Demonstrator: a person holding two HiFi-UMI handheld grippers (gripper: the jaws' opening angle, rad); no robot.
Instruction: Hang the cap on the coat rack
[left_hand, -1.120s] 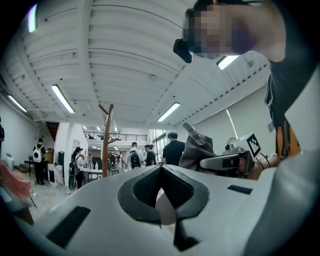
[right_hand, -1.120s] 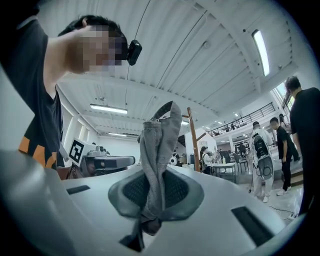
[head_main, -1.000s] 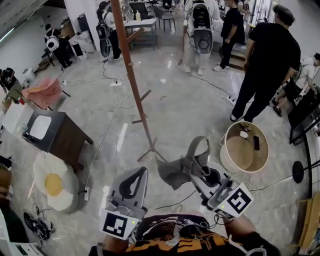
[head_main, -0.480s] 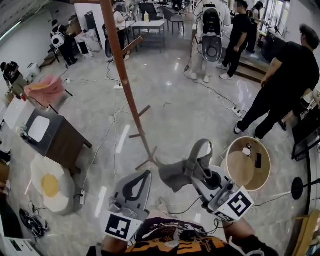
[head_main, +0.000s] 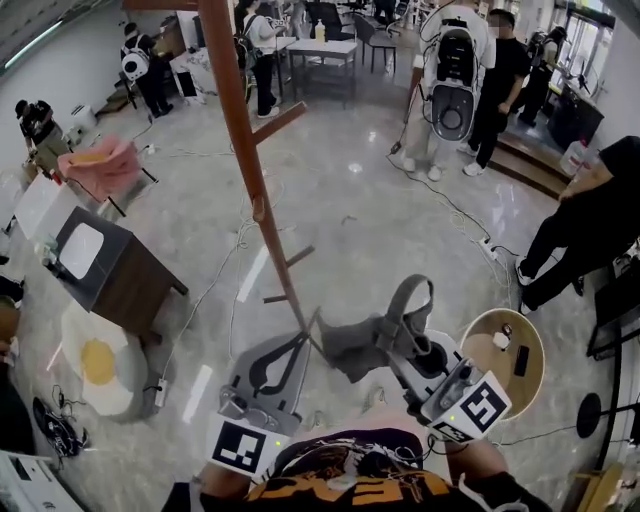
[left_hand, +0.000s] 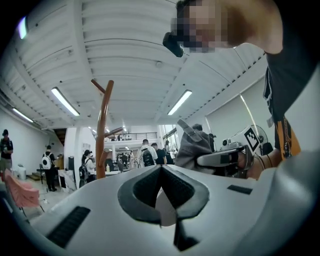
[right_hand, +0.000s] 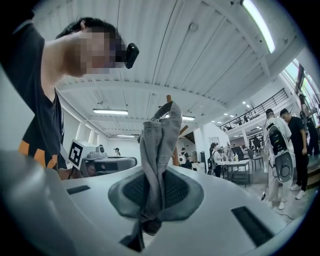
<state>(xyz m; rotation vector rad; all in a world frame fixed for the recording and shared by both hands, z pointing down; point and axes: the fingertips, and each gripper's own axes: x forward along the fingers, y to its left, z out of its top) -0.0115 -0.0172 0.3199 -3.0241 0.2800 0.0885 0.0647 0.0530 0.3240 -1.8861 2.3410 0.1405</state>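
Over the hall's pale floor (head_main: 380, 220), the coat rack (head_main: 243, 140) rises at left. The left gripper (head_main: 297, 340) is closed on nothing. The right gripper (head_main: 398, 345) pinches the grey cap (head_main: 355, 342) by bunched fabric near that rack, so it might slip or miss a peg (head_main: 282, 118).
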